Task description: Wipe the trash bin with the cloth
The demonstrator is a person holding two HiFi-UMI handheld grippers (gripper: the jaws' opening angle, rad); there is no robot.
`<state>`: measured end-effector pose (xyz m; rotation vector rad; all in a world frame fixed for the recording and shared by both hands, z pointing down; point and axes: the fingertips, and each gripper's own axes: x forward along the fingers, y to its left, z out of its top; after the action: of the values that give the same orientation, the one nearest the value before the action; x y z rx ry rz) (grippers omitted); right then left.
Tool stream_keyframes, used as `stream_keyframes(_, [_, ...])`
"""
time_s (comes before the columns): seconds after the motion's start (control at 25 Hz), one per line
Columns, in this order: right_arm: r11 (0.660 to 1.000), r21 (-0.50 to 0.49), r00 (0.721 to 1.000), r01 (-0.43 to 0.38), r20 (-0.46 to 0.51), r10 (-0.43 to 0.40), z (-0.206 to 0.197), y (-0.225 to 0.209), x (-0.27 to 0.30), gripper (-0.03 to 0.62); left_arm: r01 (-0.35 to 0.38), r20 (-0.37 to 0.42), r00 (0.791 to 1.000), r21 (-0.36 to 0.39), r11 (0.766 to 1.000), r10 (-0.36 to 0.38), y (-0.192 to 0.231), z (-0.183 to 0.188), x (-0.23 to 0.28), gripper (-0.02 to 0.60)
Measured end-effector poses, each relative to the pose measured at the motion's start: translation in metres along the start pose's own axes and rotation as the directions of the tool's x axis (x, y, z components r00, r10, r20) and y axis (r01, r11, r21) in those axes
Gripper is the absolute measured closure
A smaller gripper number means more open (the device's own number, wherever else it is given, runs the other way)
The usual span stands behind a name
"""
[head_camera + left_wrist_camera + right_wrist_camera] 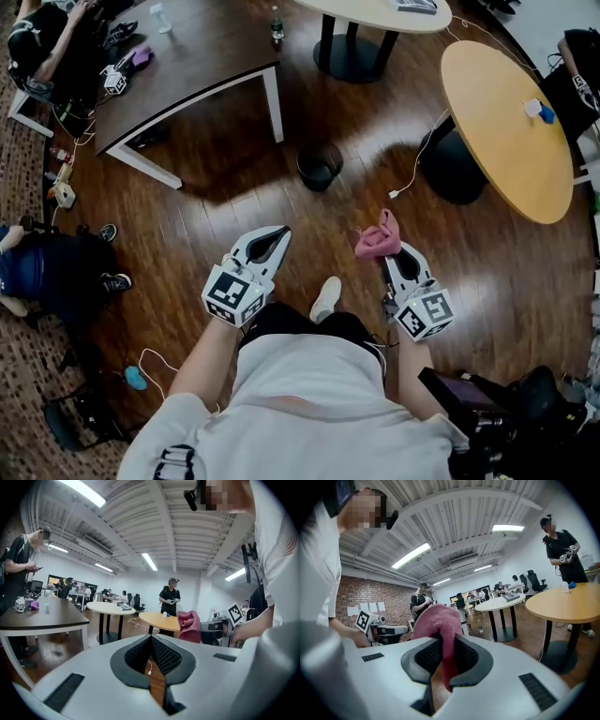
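Now my right claw (394,250) pinches the pink cloth (377,239); left claw (280,233) pressed together, empty; trash bin (320,166) at twelve o'clock.

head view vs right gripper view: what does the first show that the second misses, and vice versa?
Head view only: the black trash bin, standing on the floor ahead and clear of both grippers, and the person's white shoe.
Right gripper view only: the brick wall and the ceiling lights.
Both: the right hand-held gripper shut on the pink cloth, the left hand-held gripper beside it, and the round wooden table.
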<state>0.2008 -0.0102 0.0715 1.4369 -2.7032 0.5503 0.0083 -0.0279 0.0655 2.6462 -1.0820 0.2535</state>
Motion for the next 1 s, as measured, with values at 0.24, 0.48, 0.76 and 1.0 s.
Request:
stream_keyframes(0.24, [0.999, 0.04, 0.998, 0.021, -0.052, -0.019, -0.022, -0.078, 0.033, 0.548, -0.059, -0.022, 0.998, -0.008, 0.998, 0.059, 0.035, -0.019, 0.07, 0.571])
stream_keyframes(0.48, [0.999, 0.042, 0.998, 0.027, -0.059, -0.025, -0.05, -0.111, 0.089, 0.548, -0.069, -0.037, 0.997, -0.027, 0.997, 0.068, 0.084, -0.049, 0.106, 0.571])
stream_keyframes(0.76, [0.997, 0.052, 0.998, 0.053, -0.034, -0.051, -0.14, -0.14, 0.158, 0.548, -0.059, -0.04, 0.997, 0.001, 0.998, 0.059, 0.151, -0.133, 0.145, 0.571])
stream_keyframes(1.0, [0.995, 0.073, 0.997, 0.074, -0.018, -0.072, -0.26, -0.176, 0.206, 0.548, -0.082, -0.027, 0.996, -0.009, 0.997, 0.082, 0.193, -0.251, 0.182, 0.571])
